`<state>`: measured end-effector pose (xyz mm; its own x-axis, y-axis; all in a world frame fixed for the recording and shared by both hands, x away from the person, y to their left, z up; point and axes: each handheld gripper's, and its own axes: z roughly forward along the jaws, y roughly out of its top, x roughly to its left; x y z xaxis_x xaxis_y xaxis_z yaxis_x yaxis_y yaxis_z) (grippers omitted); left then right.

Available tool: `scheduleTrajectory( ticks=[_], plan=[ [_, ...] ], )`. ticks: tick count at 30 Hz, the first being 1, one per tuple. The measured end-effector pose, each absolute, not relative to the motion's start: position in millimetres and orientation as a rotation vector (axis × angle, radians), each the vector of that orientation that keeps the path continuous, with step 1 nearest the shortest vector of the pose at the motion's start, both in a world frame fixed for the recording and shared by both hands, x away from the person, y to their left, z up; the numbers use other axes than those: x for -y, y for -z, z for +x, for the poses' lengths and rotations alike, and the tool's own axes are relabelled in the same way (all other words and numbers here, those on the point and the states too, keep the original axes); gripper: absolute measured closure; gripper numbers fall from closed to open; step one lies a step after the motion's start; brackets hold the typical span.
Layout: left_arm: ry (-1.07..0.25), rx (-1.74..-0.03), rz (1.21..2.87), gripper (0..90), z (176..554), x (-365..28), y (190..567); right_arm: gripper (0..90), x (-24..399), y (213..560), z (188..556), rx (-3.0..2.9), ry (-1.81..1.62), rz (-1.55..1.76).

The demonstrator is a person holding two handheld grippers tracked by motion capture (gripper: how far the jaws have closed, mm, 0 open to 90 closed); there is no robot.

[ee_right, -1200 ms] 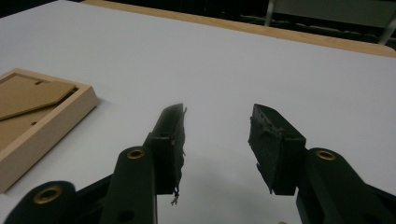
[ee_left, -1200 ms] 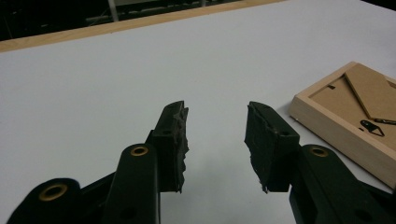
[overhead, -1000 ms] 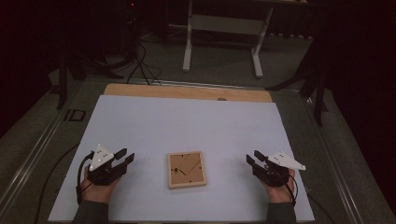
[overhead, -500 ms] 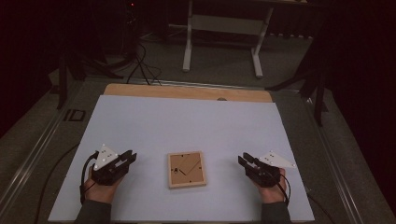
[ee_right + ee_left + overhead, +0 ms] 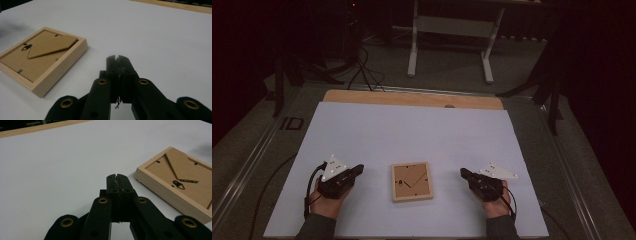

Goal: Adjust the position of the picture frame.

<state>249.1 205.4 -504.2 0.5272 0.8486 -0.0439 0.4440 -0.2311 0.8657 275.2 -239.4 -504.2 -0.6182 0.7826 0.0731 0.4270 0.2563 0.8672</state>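
I see a wide white table (image 5: 412, 130) with a small wooden picture frame (image 5: 412, 181) lying face down near its front edge, its brown backing board and folded stand facing up. My left gripper (image 5: 358, 169) rests to the frame's left and my right gripper (image 5: 463, 173) to its right, each near but apart from it. Since a second ago both pairs of jaws have just been closing and now sit pressed together on nothing, and the right gripper has edged inward. I judge no grasp has started.
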Motion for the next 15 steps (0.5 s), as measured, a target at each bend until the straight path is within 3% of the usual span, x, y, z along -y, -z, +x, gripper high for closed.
scheduleTrajectory(
  ticks=[15],
  plan=[
    [-0.541, -1.000, 1.940, 89.5, 253.9, -176.7, 512.3, 88.7, 218.9, 509.9, 272.7, -2.243, -1.305, 1.048]
  ],
)
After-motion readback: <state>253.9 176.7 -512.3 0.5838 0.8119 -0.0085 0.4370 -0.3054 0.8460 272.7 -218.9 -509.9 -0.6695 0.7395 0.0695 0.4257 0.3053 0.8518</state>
